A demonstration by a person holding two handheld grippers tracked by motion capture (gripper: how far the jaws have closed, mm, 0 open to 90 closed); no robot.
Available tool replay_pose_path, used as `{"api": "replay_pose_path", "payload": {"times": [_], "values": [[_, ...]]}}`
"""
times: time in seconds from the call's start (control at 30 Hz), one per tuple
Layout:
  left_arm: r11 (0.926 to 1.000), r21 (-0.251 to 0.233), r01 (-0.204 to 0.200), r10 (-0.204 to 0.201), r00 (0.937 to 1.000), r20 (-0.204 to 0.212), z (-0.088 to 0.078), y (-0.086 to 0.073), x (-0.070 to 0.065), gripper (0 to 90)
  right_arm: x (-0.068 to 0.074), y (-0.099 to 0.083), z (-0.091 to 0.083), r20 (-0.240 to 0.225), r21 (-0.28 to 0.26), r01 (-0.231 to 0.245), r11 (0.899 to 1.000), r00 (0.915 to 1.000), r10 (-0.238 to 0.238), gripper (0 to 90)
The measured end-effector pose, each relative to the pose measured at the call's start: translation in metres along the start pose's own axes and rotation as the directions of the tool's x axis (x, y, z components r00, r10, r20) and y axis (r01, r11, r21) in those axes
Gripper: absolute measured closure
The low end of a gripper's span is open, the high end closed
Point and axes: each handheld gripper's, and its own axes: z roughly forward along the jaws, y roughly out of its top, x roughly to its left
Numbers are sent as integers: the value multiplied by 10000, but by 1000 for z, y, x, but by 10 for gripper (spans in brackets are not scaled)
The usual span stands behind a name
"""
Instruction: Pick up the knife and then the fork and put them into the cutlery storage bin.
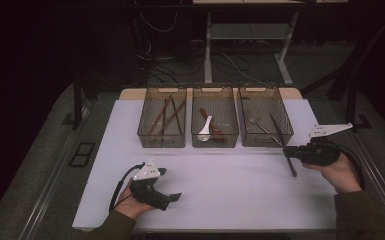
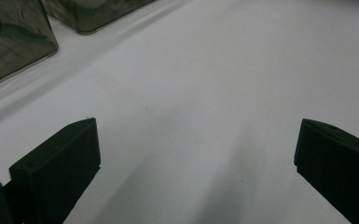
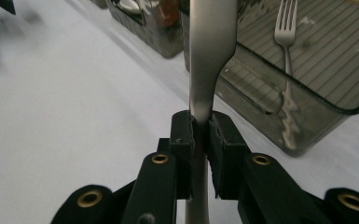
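My right gripper (image 1: 287, 150) (image 3: 201, 133) is shut on the stem of a long metal utensil (image 1: 280, 136) (image 3: 212, 37), at the right of the white table (image 1: 230, 190). The utensil slants from the table up over the front wall of the right bin (image 1: 265, 142); its working end is out of sight. In that bin (image 3: 307, 130) lies a fork (image 1: 256, 123) (image 3: 286, 28). My left gripper (image 1: 170, 184) (image 2: 196, 130) rests low at the front left, open, with bare table between its jaws.
Three smoky clear bins stand in a row at the back. The left bin (image 1: 162, 141) holds wooden chopsticks (image 1: 166, 116). The middle bin (image 1: 215, 142) holds a white spoon (image 1: 205, 130) and a darker one. Two bin corners (image 2: 9, 46) show ahead of the left gripper.
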Motion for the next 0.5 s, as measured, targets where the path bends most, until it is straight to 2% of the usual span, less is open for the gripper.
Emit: {"api": "replay_pose_path", "payload": {"times": [0.27,0.5], "values": [[10000,35,-73,73,10000,28,1,0,-2,0,-2,4,-5,35,-762,-101,9970,9999,104,802],[9999,59,-87,86,9999,54,1,0,-3,0,-7,11,-9,-33,-1439,-372,9889,9993,371,802]]}}
